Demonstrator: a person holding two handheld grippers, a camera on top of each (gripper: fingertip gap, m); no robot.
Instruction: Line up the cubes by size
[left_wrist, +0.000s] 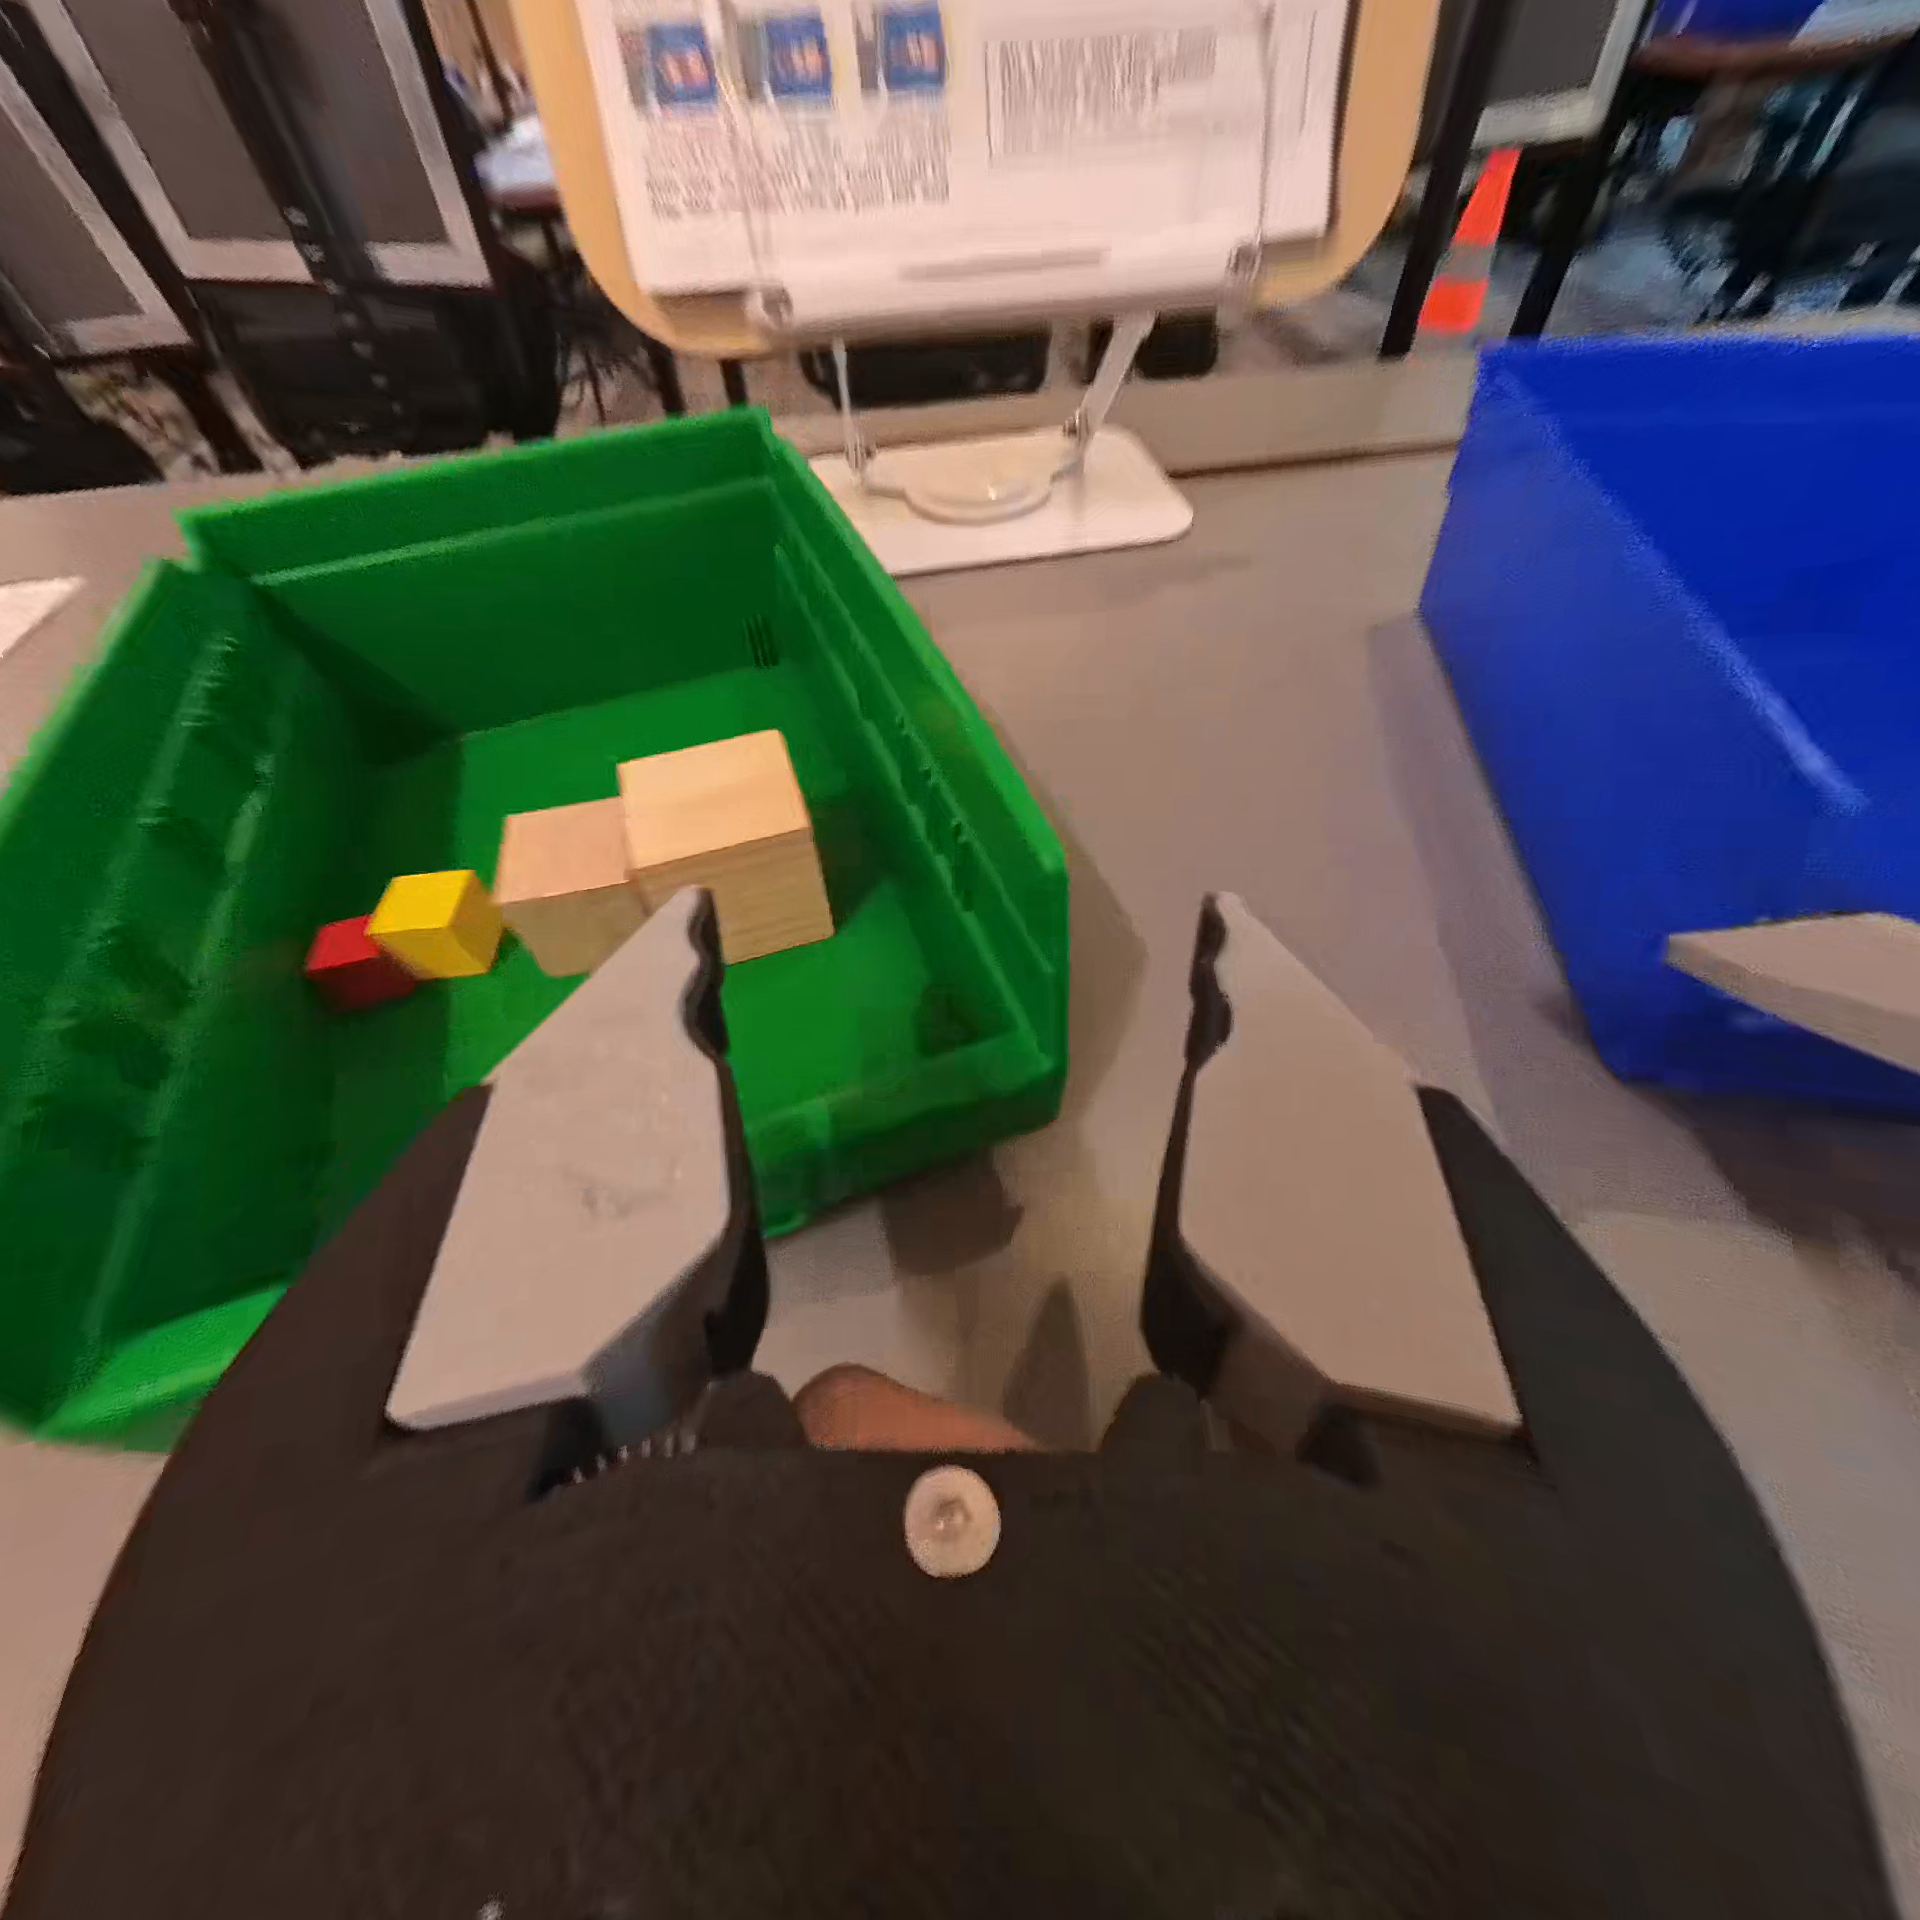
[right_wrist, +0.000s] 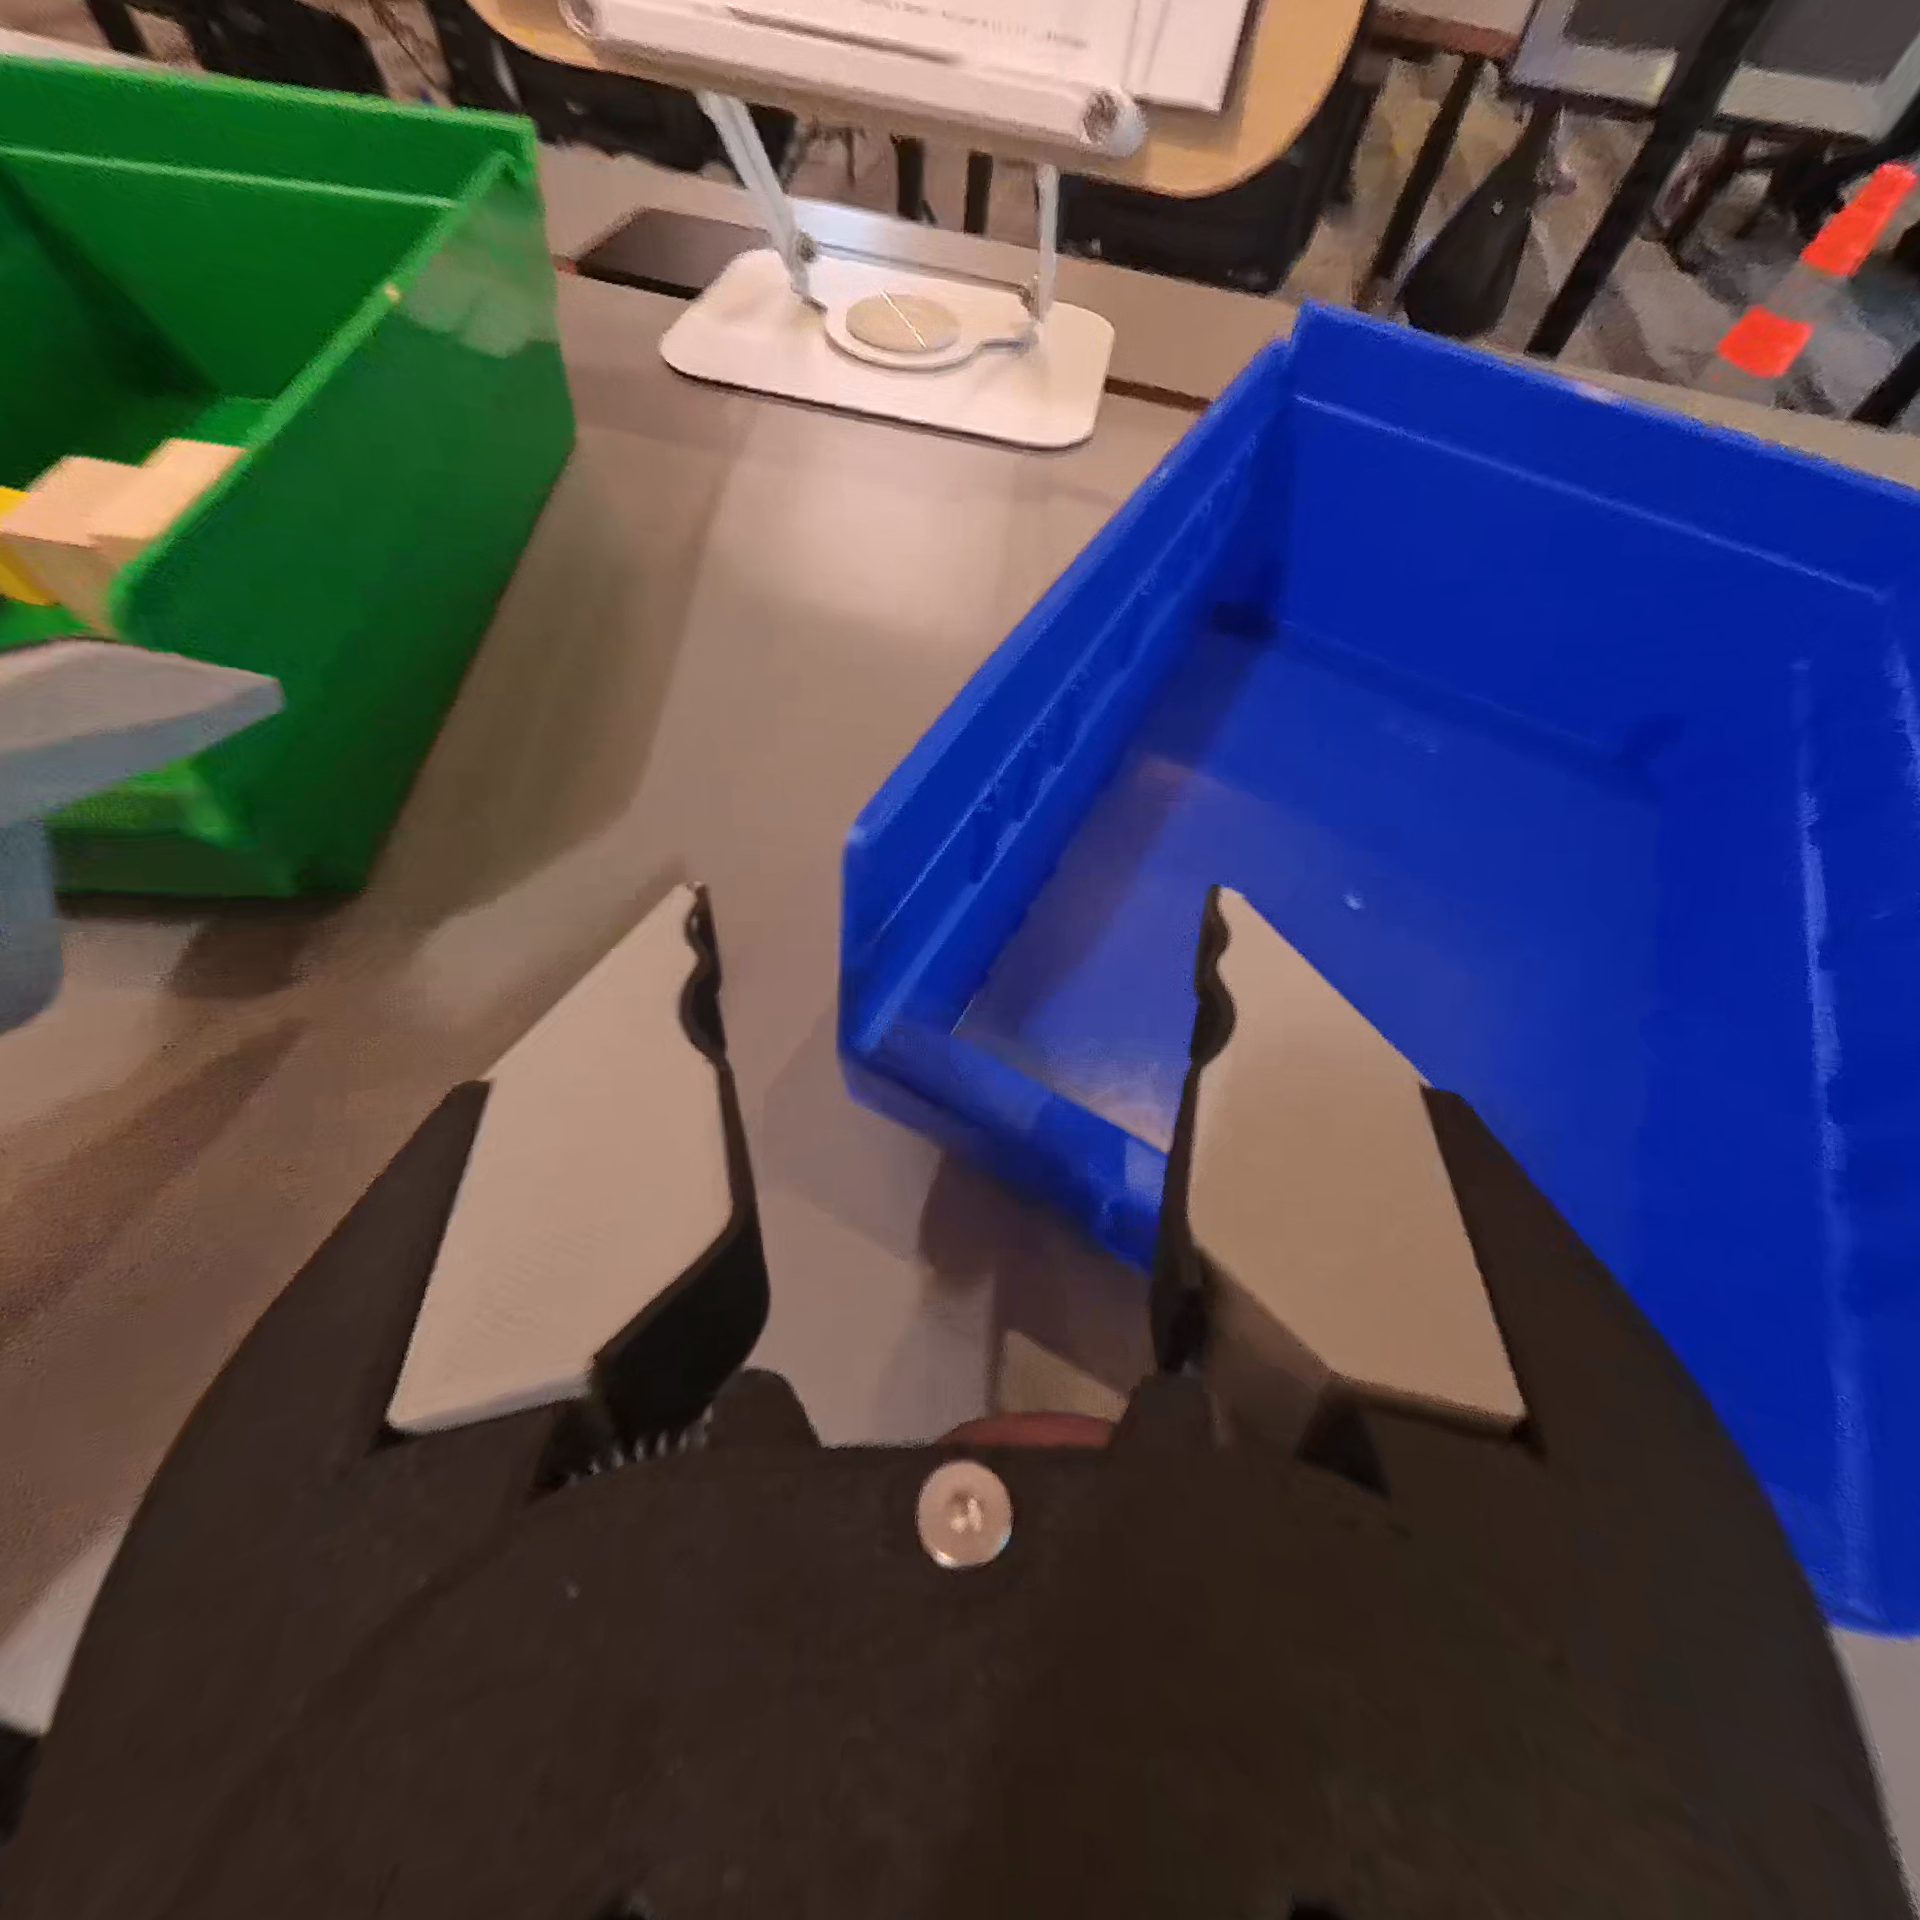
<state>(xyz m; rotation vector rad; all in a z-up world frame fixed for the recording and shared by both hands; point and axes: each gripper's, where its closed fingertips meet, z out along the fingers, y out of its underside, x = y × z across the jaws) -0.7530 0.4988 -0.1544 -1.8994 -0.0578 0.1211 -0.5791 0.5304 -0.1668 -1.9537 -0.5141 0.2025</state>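
In the left wrist view the left gripper (left_wrist: 954, 925) hovers above the grey table (left_wrist: 1226, 748), jaws apart and empty; ahead to its left, a green bin (left_wrist: 935, 790) holds a touching row: red cube (left_wrist: 353, 966), yellow cube (left_wrist: 438, 923), medium wooden cube (left_wrist: 566, 883), large wooden cube (left_wrist: 727, 831). The right wrist view shows the right gripper (right_wrist: 954, 914) likewise spread and empty, one finger over the front of the blue bin (right_wrist: 1558, 582), whose floor only this view reveals.

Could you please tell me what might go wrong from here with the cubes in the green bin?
1. The open left tool hovers at the green plastic bin; it could clip the rim.
2. The small red cube, yellow cube and two plain wooden cubes touch, so grasping one may nudge the row.
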